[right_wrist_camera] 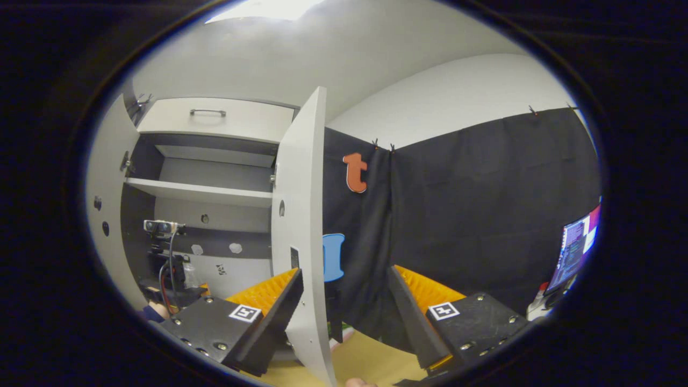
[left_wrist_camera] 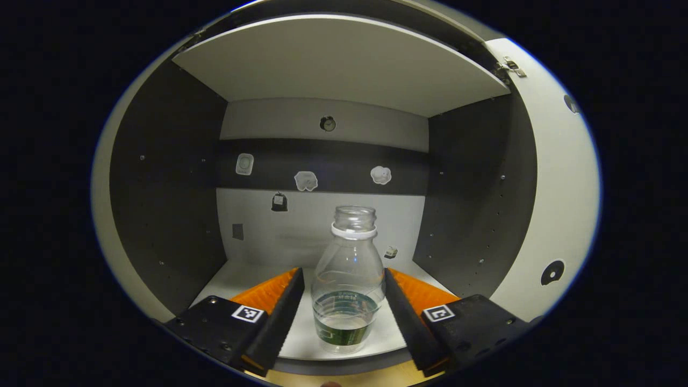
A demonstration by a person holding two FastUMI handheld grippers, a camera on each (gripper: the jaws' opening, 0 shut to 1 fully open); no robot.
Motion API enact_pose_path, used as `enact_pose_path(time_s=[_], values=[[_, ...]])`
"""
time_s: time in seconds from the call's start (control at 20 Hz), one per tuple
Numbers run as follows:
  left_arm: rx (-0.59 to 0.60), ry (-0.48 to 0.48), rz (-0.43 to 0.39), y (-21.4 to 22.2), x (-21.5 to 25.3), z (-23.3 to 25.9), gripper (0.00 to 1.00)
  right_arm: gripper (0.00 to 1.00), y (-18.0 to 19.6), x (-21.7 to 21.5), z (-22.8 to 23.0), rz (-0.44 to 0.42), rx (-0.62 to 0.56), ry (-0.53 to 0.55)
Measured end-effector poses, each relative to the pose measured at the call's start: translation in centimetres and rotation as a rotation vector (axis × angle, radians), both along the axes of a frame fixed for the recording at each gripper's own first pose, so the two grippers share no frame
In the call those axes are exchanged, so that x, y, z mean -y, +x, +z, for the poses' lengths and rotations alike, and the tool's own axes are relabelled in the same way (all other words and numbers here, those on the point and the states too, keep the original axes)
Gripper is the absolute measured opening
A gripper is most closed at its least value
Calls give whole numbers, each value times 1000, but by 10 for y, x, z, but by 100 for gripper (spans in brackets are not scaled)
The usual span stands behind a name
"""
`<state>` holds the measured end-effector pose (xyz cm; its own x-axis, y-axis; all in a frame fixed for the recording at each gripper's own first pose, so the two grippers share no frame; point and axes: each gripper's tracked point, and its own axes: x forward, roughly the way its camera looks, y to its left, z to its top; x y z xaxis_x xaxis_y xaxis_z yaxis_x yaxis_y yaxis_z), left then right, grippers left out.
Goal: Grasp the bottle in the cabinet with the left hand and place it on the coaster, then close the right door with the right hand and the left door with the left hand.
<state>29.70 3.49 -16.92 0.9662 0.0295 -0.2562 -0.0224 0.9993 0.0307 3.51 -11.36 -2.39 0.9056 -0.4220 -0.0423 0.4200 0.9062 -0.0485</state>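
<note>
A clear plastic bottle [left_wrist_camera: 348,279] with no cap, a white neck ring and a green label stands upright near the front of the cabinet's lower shelf [left_wrist_camera: 301,328]. My left gripper [left_wrist_camera: 343,271] is open, one finger on each side of the bottle's body, close to it but not visibly pressing. In the right gripper view, my right gripper [right_wrist_camera: 344,271] is open and holds nothing, in front of the edge of the open right door [right_wrist_camera: 303,231]. The left gripper [right_wrist_camera: 169,269] shows there, reaching into the cabinet low on the left.
The cabinet has dark side walls [left_wrist_camera: 166,188], an upper shelf [left_wrist_camera: 338,59] and small stickers on the back wall. Both doors stand open; the left door [right_wrist_camera: 105,204] is at the far left. A wooden tabletop [right_wrist_camera: 371,360] lies below. A monitor [right_wrist_camera: 575,252] glows at right.
</note>
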Motion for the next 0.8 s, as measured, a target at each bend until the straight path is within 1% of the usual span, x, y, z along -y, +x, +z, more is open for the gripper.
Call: enact_pose_path(time_s=[0.05, 0.25, 0.45, 0.65, 0.8], values=[[10, -2, 1, 3, -1, 0, 81, 98, 1, 1, -2, 4, -6, -2], [2, -6, -4, -6, 2, 2, 79, 98, 4, 2, -6, 30, -15, -5], [40, -6, -16, -30, 7, 23, 79, 98, 3, 6, -6, 73, -8, 7], [56, -23, -33, -69, 17, 40, 79, 97, -7, 8, 0, 129, 10, 15], [80, -28, -69, -109, 28, 49, 79, 98, -17, 7, 4, 180, 16, 27]])
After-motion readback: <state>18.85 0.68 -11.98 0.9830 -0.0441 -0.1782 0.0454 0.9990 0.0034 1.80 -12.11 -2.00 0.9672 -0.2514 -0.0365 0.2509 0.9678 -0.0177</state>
